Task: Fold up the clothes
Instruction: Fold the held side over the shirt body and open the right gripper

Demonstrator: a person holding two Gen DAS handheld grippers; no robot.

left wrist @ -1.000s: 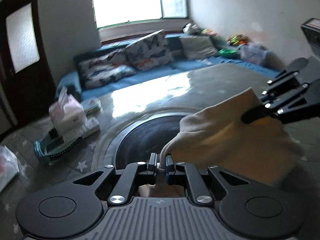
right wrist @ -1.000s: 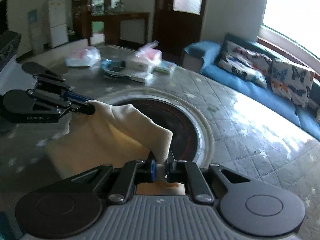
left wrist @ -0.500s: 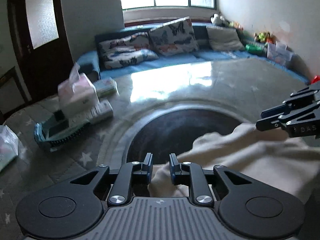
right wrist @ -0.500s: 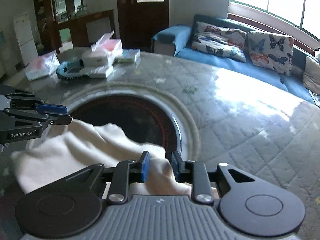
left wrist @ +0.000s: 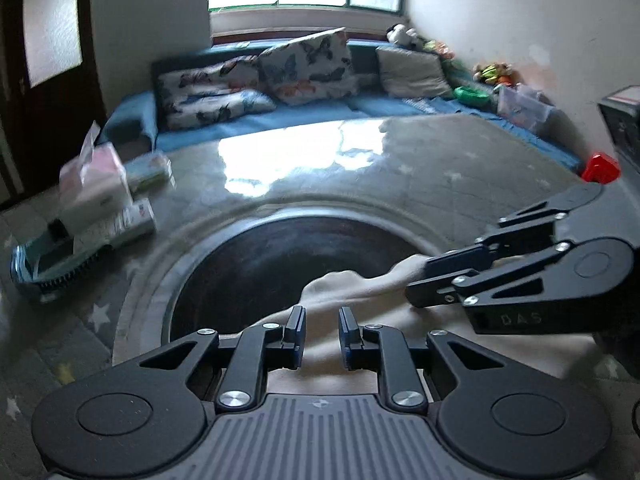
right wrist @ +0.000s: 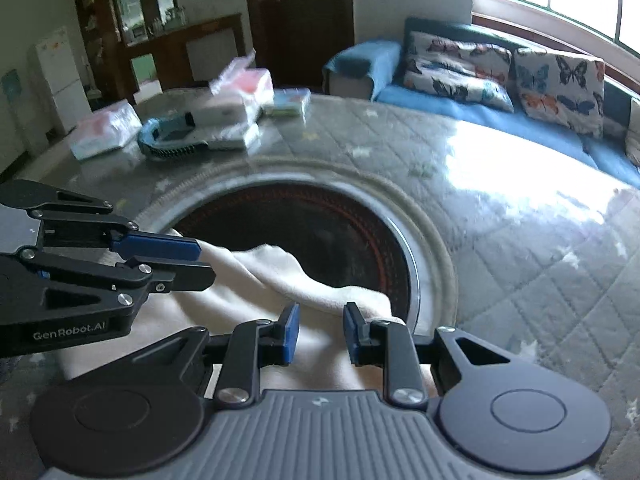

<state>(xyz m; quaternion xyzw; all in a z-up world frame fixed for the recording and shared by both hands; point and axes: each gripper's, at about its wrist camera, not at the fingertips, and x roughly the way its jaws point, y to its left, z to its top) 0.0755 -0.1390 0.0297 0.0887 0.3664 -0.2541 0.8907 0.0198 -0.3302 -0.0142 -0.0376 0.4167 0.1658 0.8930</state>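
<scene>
A cream garment point(left wrist: 360, 300) lies folded on the table, its far edge over the dark round inset point(left wrist: 280, 256). It also shows in the right wrist view point(right wrist: 280, 276). My left gripper point(left wrist: 322, 336) is open, its jaws apart just above the cloth's near edge. It shows from the side in the right wrist view point(right wrist: 200, 264). My right gripper point(right wrist: 320, 334) is open over the cloth's right corner. In the left wrist view it point(left wrist: 416, 280) reaches in from the right, fingertips at the cloth's far edge.
Tissue packs point(left wrist: 96, 184) and a teal basket point(left wrist: 44, 264) sit at the table's left; in the right wrist view the basket point(right wrist: 172, 140) is at the far left. A blue sofa with butterfly cushions point(left wrist: 256, 80) lies beyond. A red object point(left wrist: 600, 168) sits at the right.
Both grippers were shut on the cloth's corners and held it up. They lowered it onto the table, opened and let go. The cloth now lies flat, folded over.
</scene>
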